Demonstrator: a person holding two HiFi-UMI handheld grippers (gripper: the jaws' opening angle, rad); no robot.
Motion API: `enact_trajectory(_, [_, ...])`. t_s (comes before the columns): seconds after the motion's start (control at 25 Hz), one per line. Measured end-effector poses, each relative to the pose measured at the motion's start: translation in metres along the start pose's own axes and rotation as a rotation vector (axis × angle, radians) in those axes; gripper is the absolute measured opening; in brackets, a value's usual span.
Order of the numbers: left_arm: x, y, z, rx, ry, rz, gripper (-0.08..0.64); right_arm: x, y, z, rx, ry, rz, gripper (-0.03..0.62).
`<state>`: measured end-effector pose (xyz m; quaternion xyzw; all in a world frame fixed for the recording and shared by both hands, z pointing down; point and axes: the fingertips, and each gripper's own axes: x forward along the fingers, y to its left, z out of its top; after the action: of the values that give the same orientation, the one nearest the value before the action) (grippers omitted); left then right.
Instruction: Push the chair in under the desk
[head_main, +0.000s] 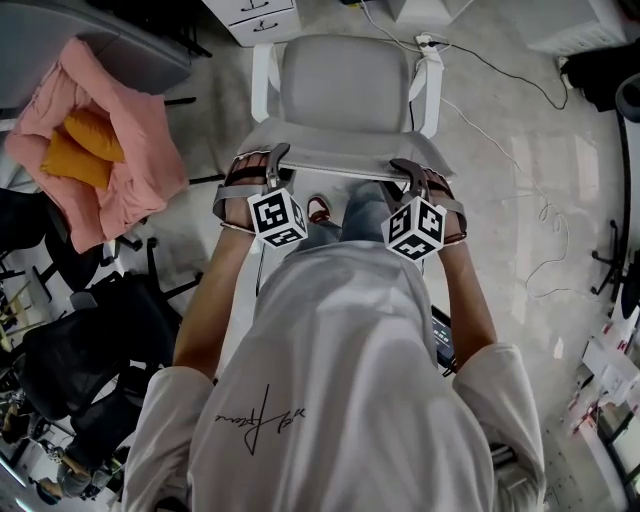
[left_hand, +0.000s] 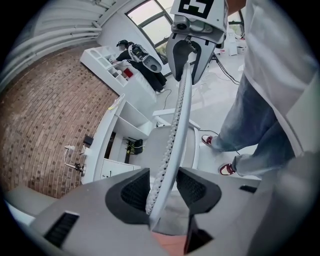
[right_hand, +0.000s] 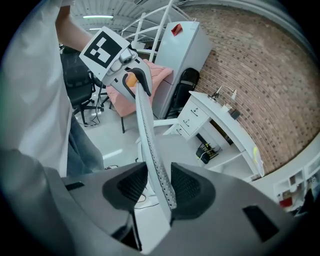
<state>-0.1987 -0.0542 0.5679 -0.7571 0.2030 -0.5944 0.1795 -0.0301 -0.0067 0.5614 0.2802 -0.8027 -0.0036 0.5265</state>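
- Chair (head_main: 345, 90): grey seat and back on a white frame. It stands on the open floor facing the desk (right_hand: 227, 127), seat not yet under it.
- Backrest rim (left_hand: 177, 125): thin perforated edge, running between the jaws of both grippers.
- Left gripper (left_hand: 162, 187): jaws apart, straddling the rim near one corner, not clamped.
- Right gripper (right_hand: 159, 187): likewise unclenched. The rim lies against one pad, with a clear gap at the other.
- Handling, as judged: push level and evenly with both hands so the chair rolls straight. Keep the rim deep in the jaws and watch the armrests against the desk edge.
- Drawer unit (right_hand: 192, 116): white, drawers closed, contents unseen.
- Open shelf under desk (right_hand: 222, 150): holds a small black item (right_hand: 204, 152), kind unclear.
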Motion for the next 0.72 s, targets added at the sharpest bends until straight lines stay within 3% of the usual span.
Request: enact_trajectory(0.72, [0.033, 0.023, 0.065, 0.012, -0.003, -0.056, 0.152, 0.000, -0.063, -0.048, 0.022, 0.024, -0.022, 0.172])
